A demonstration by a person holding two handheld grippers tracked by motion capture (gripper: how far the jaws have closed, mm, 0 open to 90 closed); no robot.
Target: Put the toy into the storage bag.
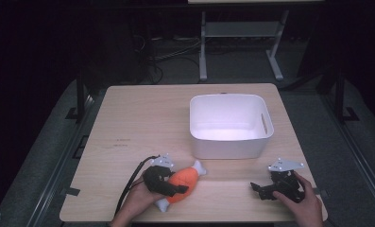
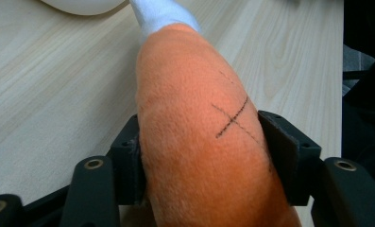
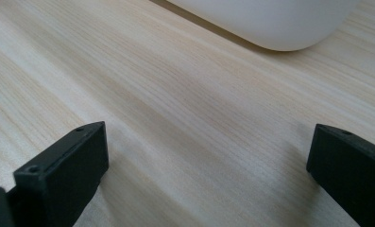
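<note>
Wooden table (image 1: pixel 142 118), left gripper (image 1: pixel 168 185) clamping plush drumstick (image 1: pixel 183 183)

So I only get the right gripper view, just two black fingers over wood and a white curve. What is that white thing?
Observer: The high view shows it is a white bin standing on the wooden table, and it looks empty.
Operator: And is the other hand doing anything?
Observer: Yes. The left gripper has its fingers pressed on both sides of an orange plush toy.
Operator: Is that toy near the bin?
Observer: It lies at the table's near edge, in front of the bin's left corner, one white end pointing toward it, not touching.
Operator: Where is my gripper?
Observer: The right gripper sits open near the front right corner, holding nothing.
</note>
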